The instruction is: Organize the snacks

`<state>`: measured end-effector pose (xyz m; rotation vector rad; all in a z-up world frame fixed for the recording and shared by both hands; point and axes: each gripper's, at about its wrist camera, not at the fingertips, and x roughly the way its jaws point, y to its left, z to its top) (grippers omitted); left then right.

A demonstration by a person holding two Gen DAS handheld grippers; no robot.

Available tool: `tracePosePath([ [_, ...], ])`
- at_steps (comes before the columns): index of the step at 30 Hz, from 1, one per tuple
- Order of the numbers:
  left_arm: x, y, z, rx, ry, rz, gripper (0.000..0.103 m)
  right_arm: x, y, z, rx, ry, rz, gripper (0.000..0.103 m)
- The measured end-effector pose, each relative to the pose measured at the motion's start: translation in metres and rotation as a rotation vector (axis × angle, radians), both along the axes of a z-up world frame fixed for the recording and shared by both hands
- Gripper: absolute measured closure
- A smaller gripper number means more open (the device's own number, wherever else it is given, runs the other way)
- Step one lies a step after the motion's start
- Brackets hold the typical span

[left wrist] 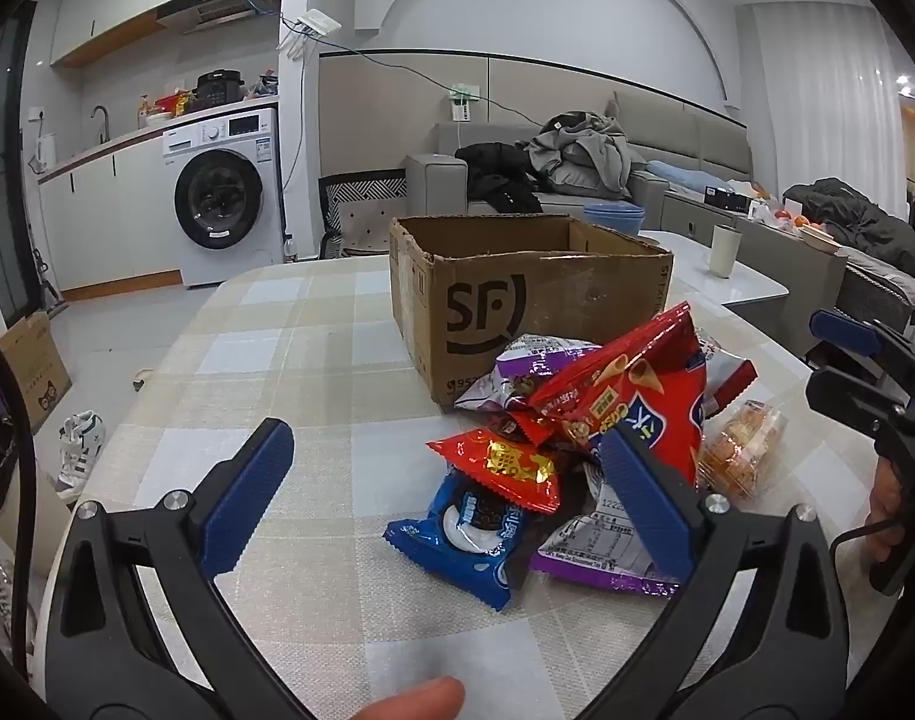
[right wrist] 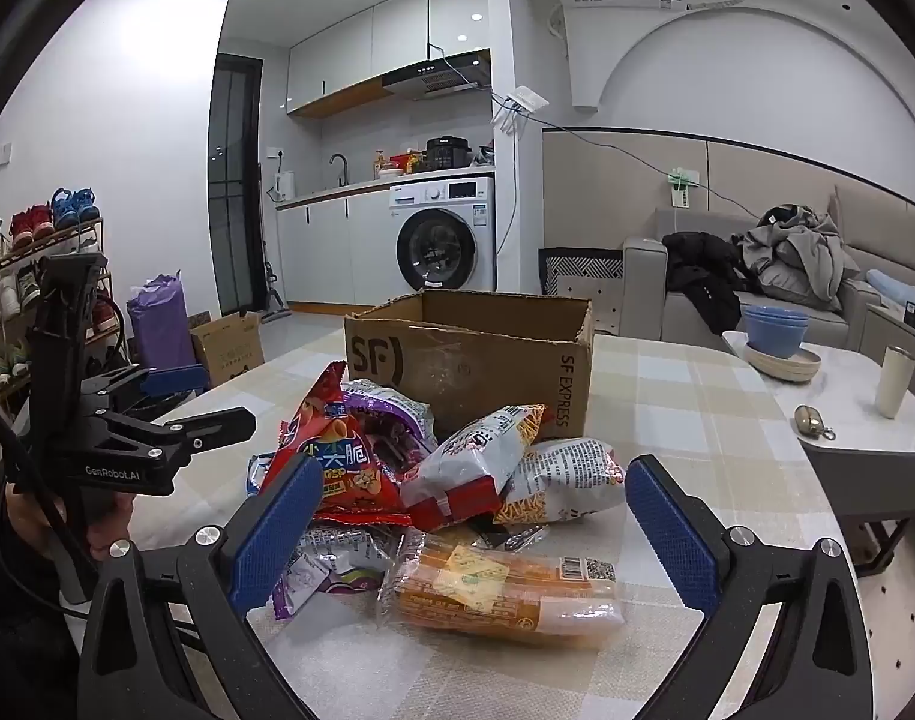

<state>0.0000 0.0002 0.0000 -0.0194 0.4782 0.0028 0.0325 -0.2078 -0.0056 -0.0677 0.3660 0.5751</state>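
A heap of snack packets lies on the checked tablecloth (left wrist: pixel 265 360) in front of an open cardboard box (left wrist: pixel 517 300). In the left wrist view I see a blue cookie packet (left wrist: pixel 457 540), a small red packet (left wrist: pixel 505 468), a big red chips bag (left wrist: pixel 631 396) and purple packets (left wrist: pixel 601 558). My left gripper (left wrist: pixel 451 498) stands open just above the near side of the heap, holding nothing. In the right wrist view my right gripper (right wrist: pixel 475 528) is open over a clear pack of orange sticks (right wrist: pixel 505 588), apart from it. The box (right wrist: pixel 475 354) stands behind.
Each gripper shows in the other's view: the right gripper (left wrist: pixel 835 360) at the right edge, the left gripper (right wrist: pixel 211 402) at the left. A white side table (right wrist: pixel 847 420) with a cup (right wrist: pixel 895 381) and bowls (right wrist: pixel 778 336) stands right of the table. A second box (right wrist: pixel 229 348) sits on the floor.
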Motion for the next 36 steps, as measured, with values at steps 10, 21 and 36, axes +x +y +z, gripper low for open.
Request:
tracePosePath([
  [10, 0.0003, -0.0004, -0.0001, 0.006, -0.005, -0.007, 0.001, -0.0019, -0.0002, 0.0, 0.007, -0.01, -0.006, 0.0],
  [21, -0.0009, -0.0007, 0.0033, 0.005, -0.007, -0.003, 0.001, -0.0032, -0.0003, 0.0012, 0.005, -0.006, -0.009, 0.0],
  [36, 0.003, 0.0, 0.0008, 0.006, -0.009, -0.003, 0.001, -0.0022, 0.0001, 0.0012, 0.009, -0.005, -0.009, 0.0],
])
